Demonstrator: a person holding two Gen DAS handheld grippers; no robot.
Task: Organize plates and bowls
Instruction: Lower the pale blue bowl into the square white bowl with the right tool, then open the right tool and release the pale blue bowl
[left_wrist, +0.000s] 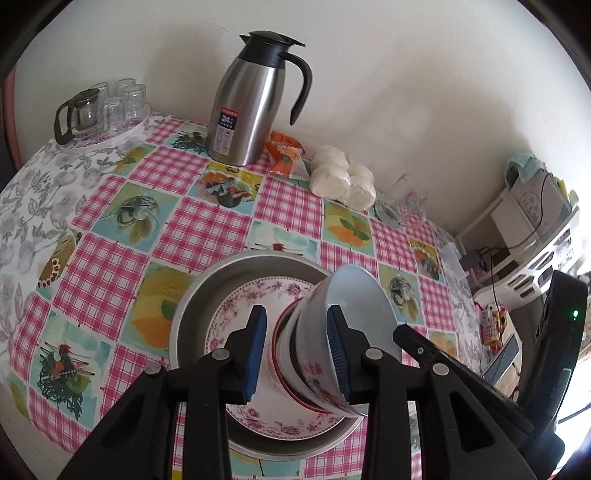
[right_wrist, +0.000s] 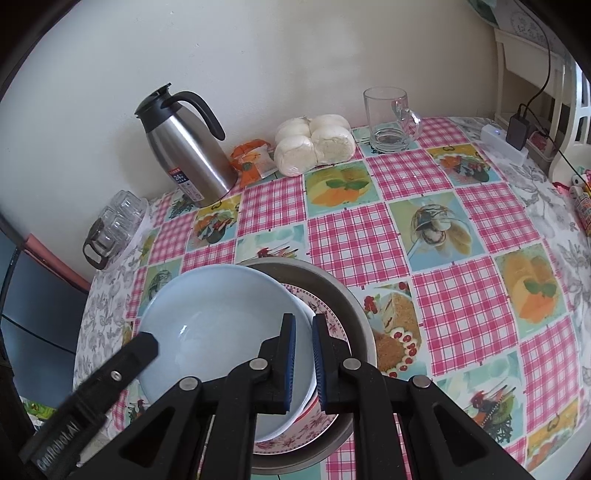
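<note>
Blue pads of our left hand-held gripper (left_wrist: 297, 352) stand open astride the tilted bowl stack (left_wrist: 314, 354); our right hand-held gripper (right_wrist: 303, 363) pinches the pale bowl (right_wrist: 218, 332) by its rim over the floral plate (right_wrist: 314, 424). Nesting seems underway; next we should lower gently, then release.
</note>
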